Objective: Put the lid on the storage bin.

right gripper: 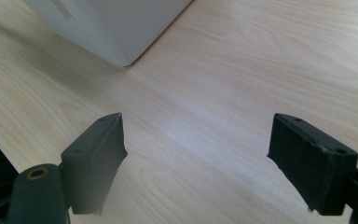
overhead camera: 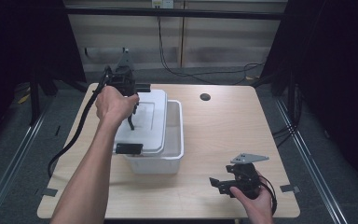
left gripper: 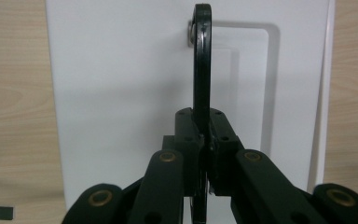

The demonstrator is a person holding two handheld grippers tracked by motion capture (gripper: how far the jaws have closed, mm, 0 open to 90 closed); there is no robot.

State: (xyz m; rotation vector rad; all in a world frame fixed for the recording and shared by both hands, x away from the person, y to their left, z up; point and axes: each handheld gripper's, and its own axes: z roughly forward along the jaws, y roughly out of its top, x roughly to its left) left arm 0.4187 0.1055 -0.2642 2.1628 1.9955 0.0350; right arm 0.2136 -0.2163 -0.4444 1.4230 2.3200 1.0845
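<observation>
We count one wooden table (overhead camera: 214, 135), one white plastic bin (overhead camera: 175, 144) and one white lid (overhead camera: 149, 119) lying askew across the bin, shifted toward its left side so that the right strip of the bin is uncovered. The lid carries two black handles: one (overhead camera: 128, 149) at its near end, lying flat, and another (left gripper: 201, 56) standing up from the lid, seen edge-on in the left gripper view.

Two grippers are in use. The left gripper (overhead camera: 131, 122) is held over the lid by the person's left hand (overhead camera: 113, 105), pointing down; in the left gripper view (left gripper: 204, 140) its jaws are pressed together on the upright handle. The right gripper (overhead camera: 217, 183) sits low over the table's near right corner, well apart from the bin, in the right hand (overhead camera: 254, 200). In its own view (right gripper: 196, 158) the jaws stand wide with bare wood between them and a corner of the bin (right gripper: 116, 28) ahead.

One dark round hole (overhead camera: 205, 97) marks the table's far side.
</observation>
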